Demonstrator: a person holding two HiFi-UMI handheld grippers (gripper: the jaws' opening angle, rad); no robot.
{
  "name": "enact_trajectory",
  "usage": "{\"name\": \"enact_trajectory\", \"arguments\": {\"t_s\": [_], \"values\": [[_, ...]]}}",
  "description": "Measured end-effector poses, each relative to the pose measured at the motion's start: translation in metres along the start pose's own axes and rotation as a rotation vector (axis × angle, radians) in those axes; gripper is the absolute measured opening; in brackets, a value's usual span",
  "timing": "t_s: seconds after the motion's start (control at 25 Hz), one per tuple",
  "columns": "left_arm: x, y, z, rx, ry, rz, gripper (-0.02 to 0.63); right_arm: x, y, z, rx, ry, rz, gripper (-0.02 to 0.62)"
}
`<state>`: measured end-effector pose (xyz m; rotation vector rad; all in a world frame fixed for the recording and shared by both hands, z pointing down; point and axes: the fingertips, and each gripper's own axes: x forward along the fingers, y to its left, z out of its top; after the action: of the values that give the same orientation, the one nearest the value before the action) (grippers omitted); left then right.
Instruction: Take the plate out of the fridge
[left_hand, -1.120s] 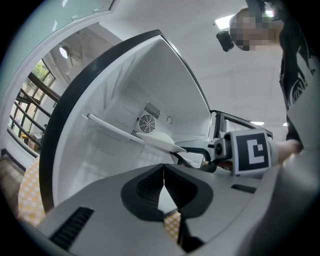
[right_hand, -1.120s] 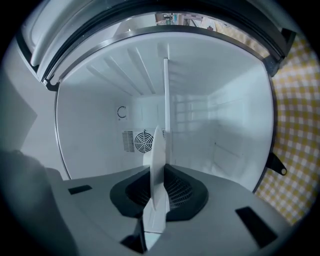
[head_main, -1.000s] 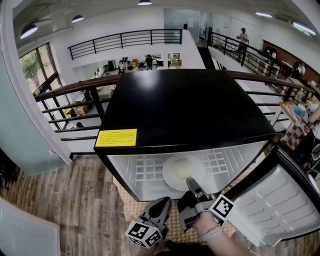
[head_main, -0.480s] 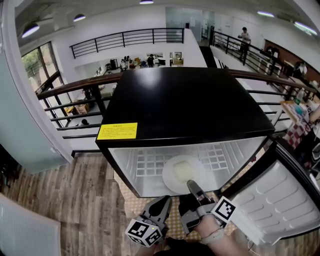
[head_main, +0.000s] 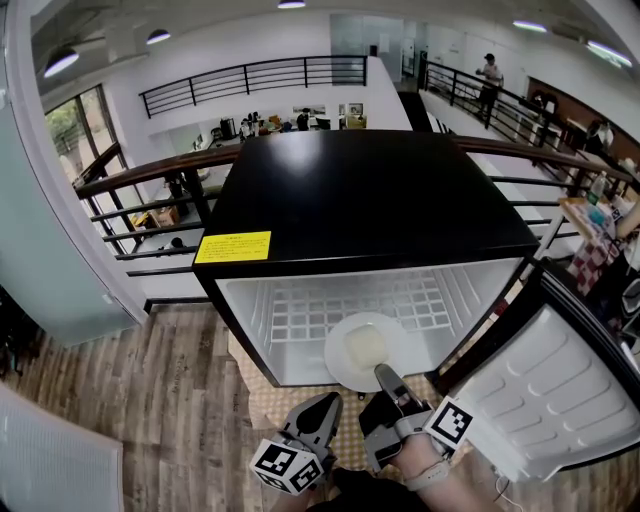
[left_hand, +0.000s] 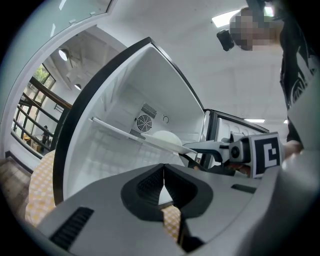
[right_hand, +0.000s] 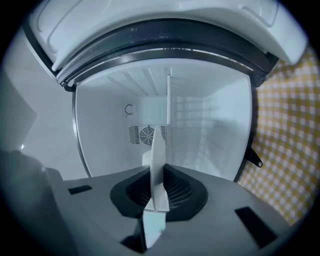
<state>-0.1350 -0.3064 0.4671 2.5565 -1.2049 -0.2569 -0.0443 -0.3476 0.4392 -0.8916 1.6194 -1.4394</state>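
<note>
One black fridge (head_main: 370, 200) stands open on a yellow checked mat (head_main: 262, 405). One yellow label (head_main: 233, 247) is stuck at the left front corner of its top. Inside the white compartment there is one wire shelf (head_main: 330, 310), and on the back wall there is one round fan vent (right_hand: 147, 134).

There are two hand-held grippers, and each carries one marker cube. The left hand-held gripper (head_main: 328, 402) is at the lower left, in front of the fridge and outside it. Its own view shows the jaws brought together at the tips with nothing between them (left_hand: 163, 169). Its cube (head_main: 288, 467) is near the bottom edge of the head view.

There is one white plate (head_main: 362, 348). It is at the front of the compartment, just right of the centre, and its near rim reaches about the front edge of the opening. The right hand-held gripper (head_main: 382, 372) is clamped on this near rim. In its own view the plate (right_hand: 158, 150) stands edge-on between the closed jaws (right_hand: 157, 192). Its cube (head_main: 450, 423) sits just behind, above the person's hand.

At the far right the one fridge door (head_main: 555, 390) is swung wide open, with its white inner side turned up.
</note>
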Motion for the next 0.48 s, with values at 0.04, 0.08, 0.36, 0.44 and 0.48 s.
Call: {"name": "enact_trajectory", "arguments": {"t_s": [0.04, 0.08, 0.36, 0.44, 0.48], "values": [[-0.002, -0.001, 0.0, 0.001, 0.001, 0.0, 0.009, -0.002, 0.0, -0.001, 0.005, -0.001, 0.001, 0.055], [-0.003, -0.002, 0.0, 0.002, 0.001, 0.0, 0.009, -0.004, 0.0, -0.001, 0.01, -0.002, 0.002, 0.055], [-0.015, -0.008, -0.003, 0.005, 0.002, 0.006, 0.009, -0.017, 0.0, -0.008, 0.009, -0.003, 0.007, 0.055], [-0.017, -0.01, -0.005, 0.002, 0.004, 0.003, 0.009, -0.02, 0.0, -0.009, 0.009, -0.004, 0.008, 0.055], [-0.018, -0.011, -0.006, 0.001, 0.005, 0.002, 0.009, -0.021, 0.0, -0.01, 0.01, -0.005, 0.009, 0.055]]}}
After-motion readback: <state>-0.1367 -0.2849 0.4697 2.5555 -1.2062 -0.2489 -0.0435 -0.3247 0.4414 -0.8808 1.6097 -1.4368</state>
